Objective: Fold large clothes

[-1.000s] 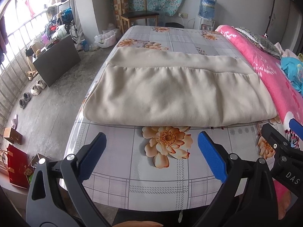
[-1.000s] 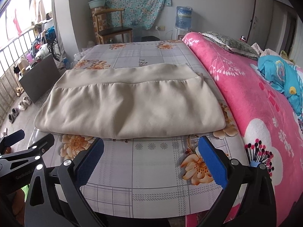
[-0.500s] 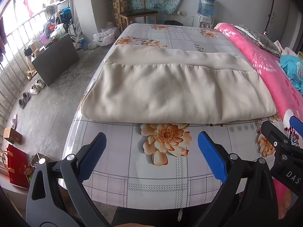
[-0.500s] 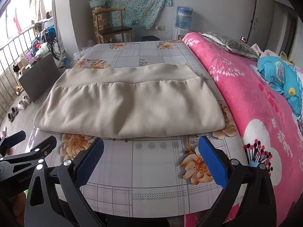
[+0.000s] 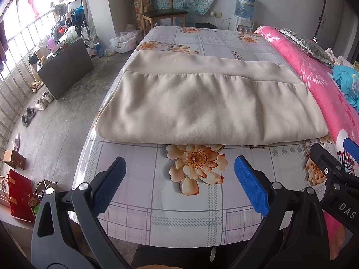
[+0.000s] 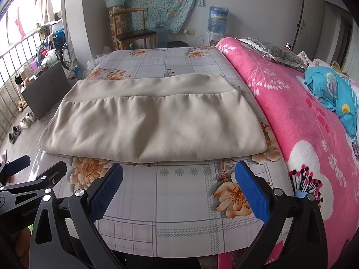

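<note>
Left gripper (image 5: 179, 168): hovering wide open, gripping nothing.
Right gripper (image 6: 179, 172): hovering wide open, gripping nothing.
Beige garment (image 5: 202, 107): lying folded on the table (image 5: 170, 213).

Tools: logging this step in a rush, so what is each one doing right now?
Left tool: open, holding nothing.
Right tool: open, holding nothing.

The left claw (image 5: 179, 179) is held wide open, holding nothing, just short of the near edge of the folded beige cloth (image 5: 202, 107). The right claw (image 6: 178, 181) is beside it, also spread wide and empty, equally short of that edge.
</note>
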Motion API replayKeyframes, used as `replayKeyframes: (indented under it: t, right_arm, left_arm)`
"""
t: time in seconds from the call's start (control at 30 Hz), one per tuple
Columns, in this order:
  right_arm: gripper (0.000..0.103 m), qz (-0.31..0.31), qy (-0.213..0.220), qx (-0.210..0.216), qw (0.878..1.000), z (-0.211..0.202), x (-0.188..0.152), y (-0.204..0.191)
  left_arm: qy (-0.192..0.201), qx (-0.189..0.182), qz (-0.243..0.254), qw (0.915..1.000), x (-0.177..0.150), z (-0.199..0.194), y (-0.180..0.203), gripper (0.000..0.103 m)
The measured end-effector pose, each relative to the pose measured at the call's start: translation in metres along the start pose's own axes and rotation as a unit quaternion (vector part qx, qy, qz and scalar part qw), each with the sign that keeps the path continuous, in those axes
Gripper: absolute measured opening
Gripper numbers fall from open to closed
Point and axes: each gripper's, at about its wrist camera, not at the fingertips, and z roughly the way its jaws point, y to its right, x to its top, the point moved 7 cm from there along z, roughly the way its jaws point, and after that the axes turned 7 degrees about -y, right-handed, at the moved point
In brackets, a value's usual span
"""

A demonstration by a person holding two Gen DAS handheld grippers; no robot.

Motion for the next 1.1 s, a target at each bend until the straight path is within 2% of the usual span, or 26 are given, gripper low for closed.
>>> replayKeyframes:
  t: [1.1]
  right_arm:
    - [0.097,-0.003,-0.007,0.000,1.000,0.0061,-0.0018,-0.0020]
  left_arm:
    - [-0.002,0.003,-0.006,1.0000,0.0008,0.0041,-0.0035,0.094]
